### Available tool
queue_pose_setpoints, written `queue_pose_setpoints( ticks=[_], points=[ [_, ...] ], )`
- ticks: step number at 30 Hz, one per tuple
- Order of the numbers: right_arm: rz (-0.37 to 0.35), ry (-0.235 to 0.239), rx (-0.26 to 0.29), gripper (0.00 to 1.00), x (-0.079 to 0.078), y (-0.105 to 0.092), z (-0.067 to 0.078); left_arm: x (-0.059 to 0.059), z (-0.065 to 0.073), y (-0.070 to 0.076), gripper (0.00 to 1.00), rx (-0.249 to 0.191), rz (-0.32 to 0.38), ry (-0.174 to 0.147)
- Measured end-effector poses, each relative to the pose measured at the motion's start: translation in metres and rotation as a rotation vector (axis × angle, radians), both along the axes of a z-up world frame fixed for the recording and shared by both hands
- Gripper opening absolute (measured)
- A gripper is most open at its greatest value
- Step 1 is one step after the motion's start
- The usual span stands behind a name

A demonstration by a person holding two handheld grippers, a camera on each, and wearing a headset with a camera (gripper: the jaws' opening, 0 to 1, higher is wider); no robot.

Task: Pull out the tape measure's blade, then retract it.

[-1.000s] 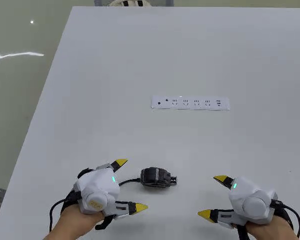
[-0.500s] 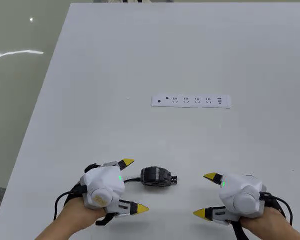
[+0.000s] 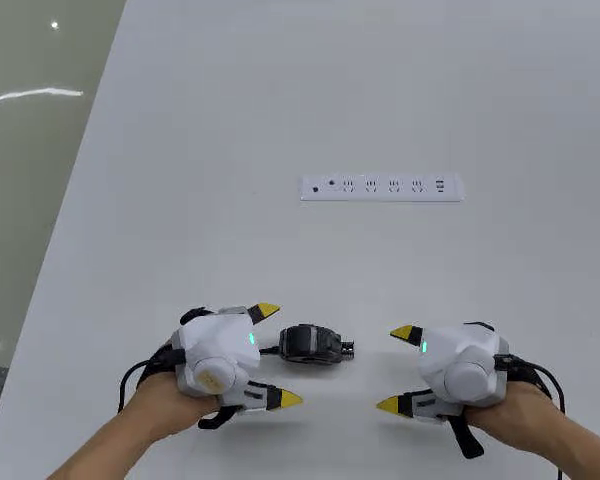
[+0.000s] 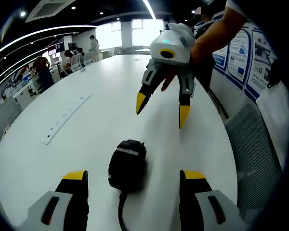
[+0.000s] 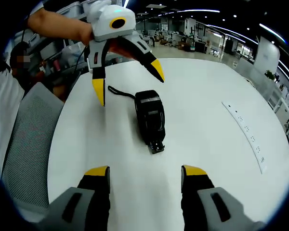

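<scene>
**Tape (image 3: pixel 311 343) between two facing grippers**

Tape lies flat on the table (image 3: pixel 280 120), touched by neither gripper. The left gripper (image 3: pixel 278 355) has its fingers (image 3: pixel 267 311) spread wide. The tape sits just ahead of their tips, in line with the gap, and its cord (image 4: pixel 120 211) trails back between them. The right gripper (image 3: pixel 395 368) faces it from the opposite side, fingers likewise apart, tips near the blade tab (image 5: pixel 156 147) but clear of it. A power strip (image 3: pixel 381 188) lies well beyond both sets of fingertips.
</scene>
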State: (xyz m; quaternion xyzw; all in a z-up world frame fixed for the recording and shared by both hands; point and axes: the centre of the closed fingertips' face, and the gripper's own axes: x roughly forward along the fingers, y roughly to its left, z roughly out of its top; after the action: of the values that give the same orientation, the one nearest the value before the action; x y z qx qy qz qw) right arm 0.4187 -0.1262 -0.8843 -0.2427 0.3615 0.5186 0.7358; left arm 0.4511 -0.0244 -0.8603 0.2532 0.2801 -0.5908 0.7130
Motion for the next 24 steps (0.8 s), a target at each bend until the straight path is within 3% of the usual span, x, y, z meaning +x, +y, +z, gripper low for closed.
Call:
queue_pose_setpoints(
  ticks=[24],
  points=[
    [0.082, -0.002, -0.014, 0.55, 0.023, 0.023, -0.017, 0.010, -0.021, -0.023, 0.68, 0.051, -0.126, 0.002]
  ],
)
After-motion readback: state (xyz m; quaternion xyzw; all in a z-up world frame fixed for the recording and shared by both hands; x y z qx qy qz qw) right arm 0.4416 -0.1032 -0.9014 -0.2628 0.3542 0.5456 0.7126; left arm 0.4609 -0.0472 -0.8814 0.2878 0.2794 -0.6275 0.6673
